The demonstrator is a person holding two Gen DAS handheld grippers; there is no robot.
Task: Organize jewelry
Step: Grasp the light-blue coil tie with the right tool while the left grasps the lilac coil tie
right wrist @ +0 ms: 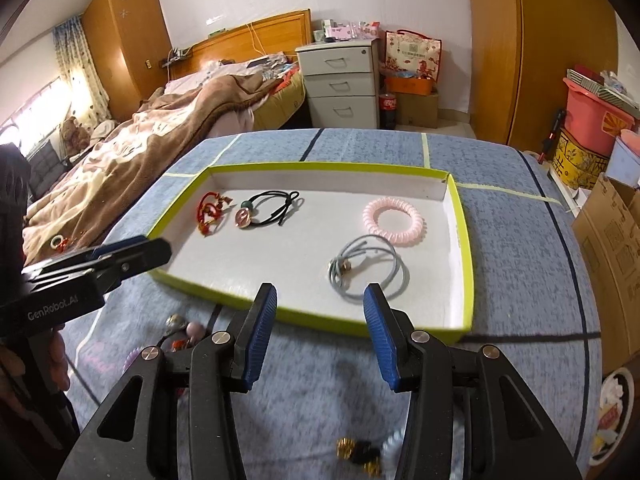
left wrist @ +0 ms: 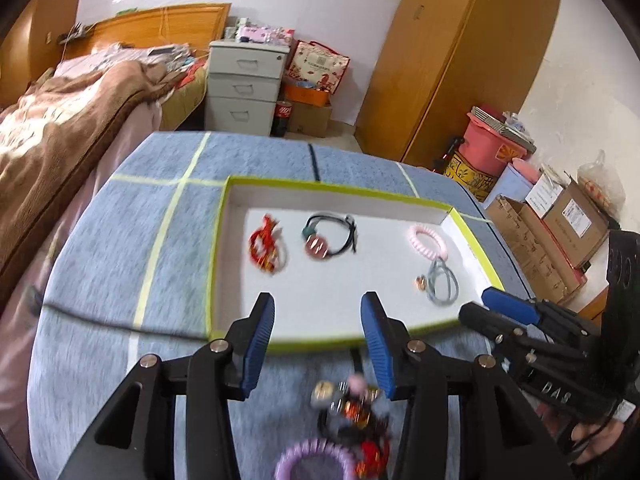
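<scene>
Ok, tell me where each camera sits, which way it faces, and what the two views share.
Left wrist view: rides on the left hand-held gripper, jaws open, looking down over the green-rimmed tray; the right hand-held gripper enters from the right.
Right wrist view: rides on the right hand-held gripper, jaws open, facing the same tray; the left hand-held gripper enters from the left.
Shared: the tray, pink coil bracelet, grey hair tie, bed and drawer cabinet behind.

Blue checked cloth [right wrist: 520,240] carries a green-rimmed tray [right wrist: 466,240] and loose hair ties [left wrist: 344,404]
</scene>
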